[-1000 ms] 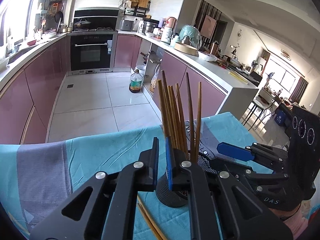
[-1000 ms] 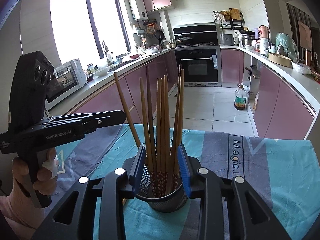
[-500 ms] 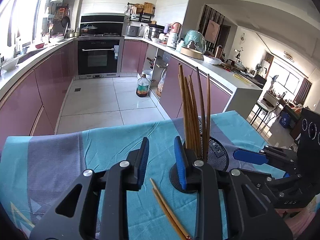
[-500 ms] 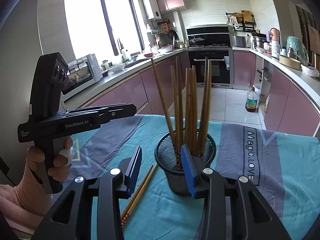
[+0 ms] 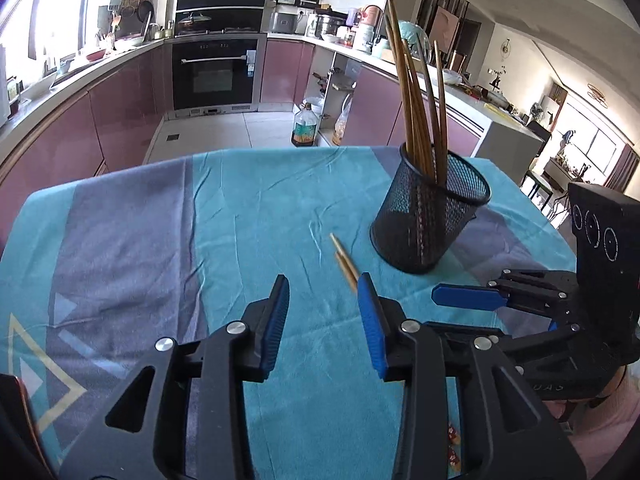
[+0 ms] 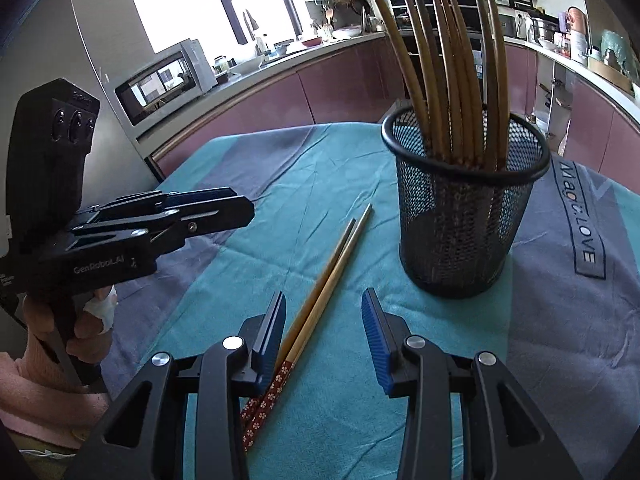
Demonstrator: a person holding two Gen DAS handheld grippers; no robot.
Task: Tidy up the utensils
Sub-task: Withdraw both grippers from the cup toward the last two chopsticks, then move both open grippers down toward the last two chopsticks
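Both tools are held low over the near part of the counter, each with its blue-padded jaws spread apart and nothing gripped between them. From the right wrist view, the right tool [image 6: 323,330] is seen poised above the patterned red ends of a loose pair of chopsticks [image 6: 320,300], which lie side by side on the teal and grey tablecloth [image 6: 248,152], running diagonally from the near edge toward the middle of the counter. The red ends pass under that tool's left finger. From the left wrist view, the left tool [image 5: 322,320] is seen just short of the pale tips of the same pair [image 5: 344,256], with the right tool [image 5: 468,298] visible to its right, nearer the counter's right edge.

Just beyond the loose pair, a black mesh holder [image 6: 464,216] stands upright on the cloth, apart from both tools. A bundle of wooden chopsticks [image 6: 452,76] is held in it, tips up and fanned outward. The left tool [image 6: 168,220] is seen at the left of the right wrist view, gripped by a hand [image 6: 72,328].

Beyond the counter's far edge, a kitchen with mauve cabinets [image 5: 132,108] and a built-in oven [image 5: 216,76] can be made out.
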